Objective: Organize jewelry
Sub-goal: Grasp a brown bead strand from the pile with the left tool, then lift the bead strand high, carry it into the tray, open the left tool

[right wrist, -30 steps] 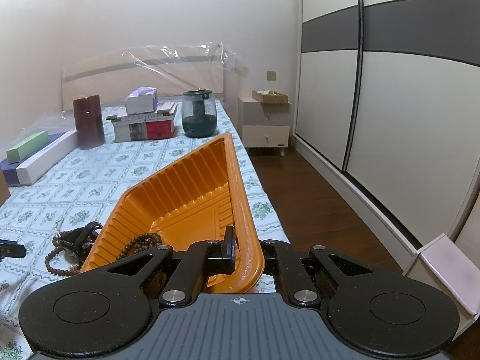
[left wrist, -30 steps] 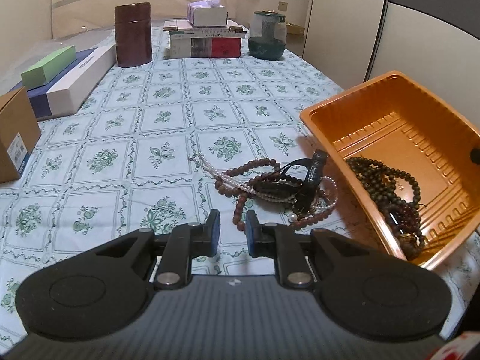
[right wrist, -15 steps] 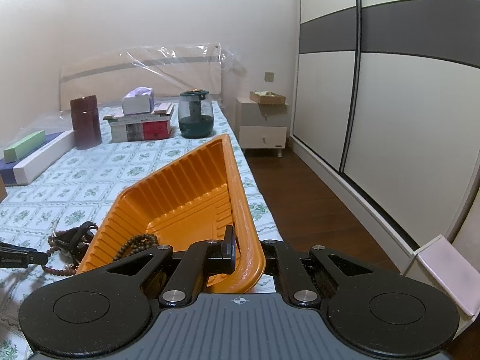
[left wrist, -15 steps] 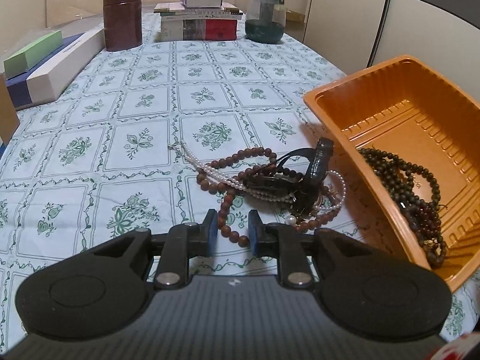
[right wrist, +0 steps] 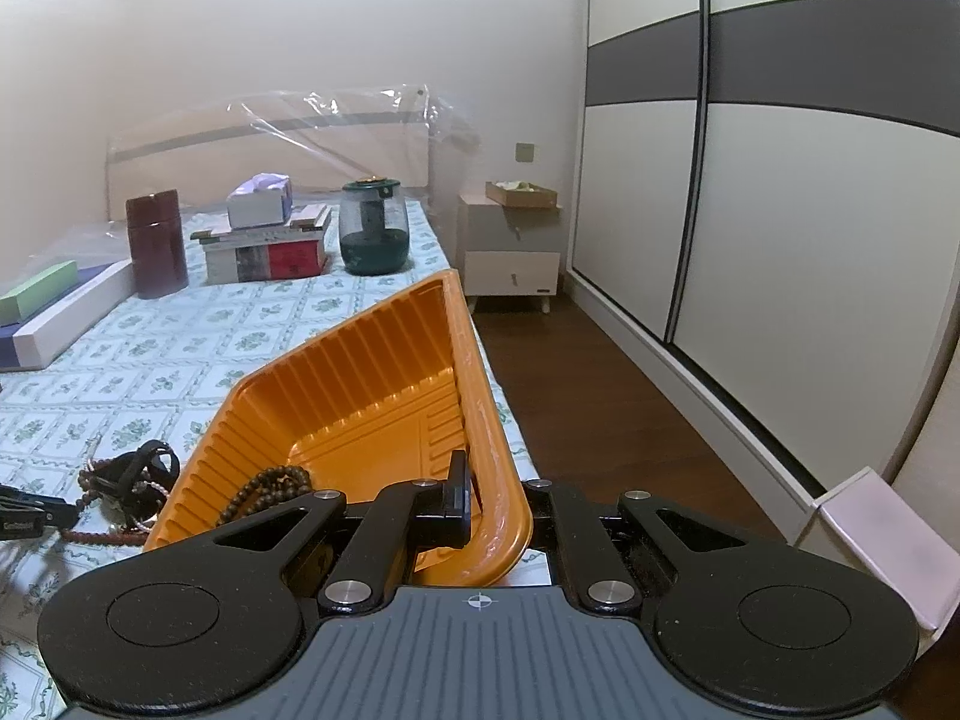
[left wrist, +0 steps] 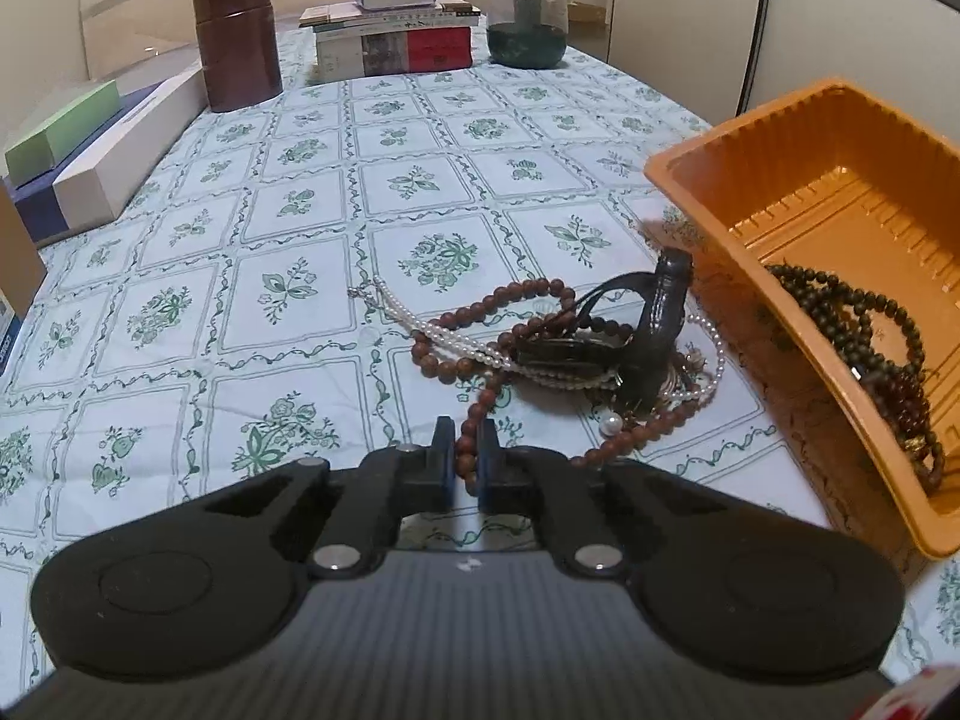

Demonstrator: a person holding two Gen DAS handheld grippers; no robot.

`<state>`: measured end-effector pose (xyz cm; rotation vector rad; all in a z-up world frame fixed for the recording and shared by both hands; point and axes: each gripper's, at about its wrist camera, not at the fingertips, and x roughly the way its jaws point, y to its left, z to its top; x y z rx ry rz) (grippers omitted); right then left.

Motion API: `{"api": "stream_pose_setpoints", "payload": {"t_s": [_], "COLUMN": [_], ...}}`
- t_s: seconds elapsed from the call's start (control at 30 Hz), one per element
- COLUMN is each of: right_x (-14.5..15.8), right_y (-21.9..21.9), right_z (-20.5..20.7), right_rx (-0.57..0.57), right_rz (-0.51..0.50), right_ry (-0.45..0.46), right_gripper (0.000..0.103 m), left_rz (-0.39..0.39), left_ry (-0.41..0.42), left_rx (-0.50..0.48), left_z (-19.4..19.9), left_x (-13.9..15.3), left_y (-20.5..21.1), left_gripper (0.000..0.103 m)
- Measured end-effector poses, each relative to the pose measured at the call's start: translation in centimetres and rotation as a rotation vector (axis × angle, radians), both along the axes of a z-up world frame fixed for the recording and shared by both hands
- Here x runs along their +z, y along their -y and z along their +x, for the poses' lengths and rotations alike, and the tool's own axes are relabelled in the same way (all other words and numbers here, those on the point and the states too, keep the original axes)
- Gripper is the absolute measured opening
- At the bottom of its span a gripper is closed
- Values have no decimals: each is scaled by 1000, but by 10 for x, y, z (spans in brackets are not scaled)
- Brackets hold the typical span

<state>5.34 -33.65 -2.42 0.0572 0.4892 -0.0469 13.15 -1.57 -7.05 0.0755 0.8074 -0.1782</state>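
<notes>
A tangle of jewelry lies on the patterned cloth: a brown bead necklace, a white pearl string and a black strap piece. My left gripper is low on the cloth with its jaws closed around a strand of the brown beads. The orange tray stands tilted at the right with dark bead strings inside. My right gripper is shut on the tray's near rim and holds it tilted. The jewelry pile also shows in the right wrist view.
At the back stand a brown canister, a stack of books with a box and a dark green jar. Long boxes lie at the left. The bed edge, floor and wardrobe are at the right.
My left gripper moved forward and down to the brown bead strand and its jaws narrowed around it. The right gripper kept its hold on the tray rim.
</notes>
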Motion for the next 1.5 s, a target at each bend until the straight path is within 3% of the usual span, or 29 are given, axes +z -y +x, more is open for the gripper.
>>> {"api": "stream_pose_setpoints", "payload": {"t_s": [0.33, 0.77, 1.5], "right_x": [1, 7, 13], "right_y": [-1, -4, -8], "right_z": [1, -7, -9], "right_rx": [0, 8, 13], "right_rz": [-4, -11, -12], "right_ry": [6, 21, 28], "right_gripper": [6, 6, 7], "left_rz": [5, 51, 58], "left_ry": [66, 220, 381], "left_rx": [10, -8, -95], "left_z": [-24, -29, -29], "left_x": [35, 104, 185], "left_y": [-30, -50, -50], "left_gripper": [5, 5, 5]}}
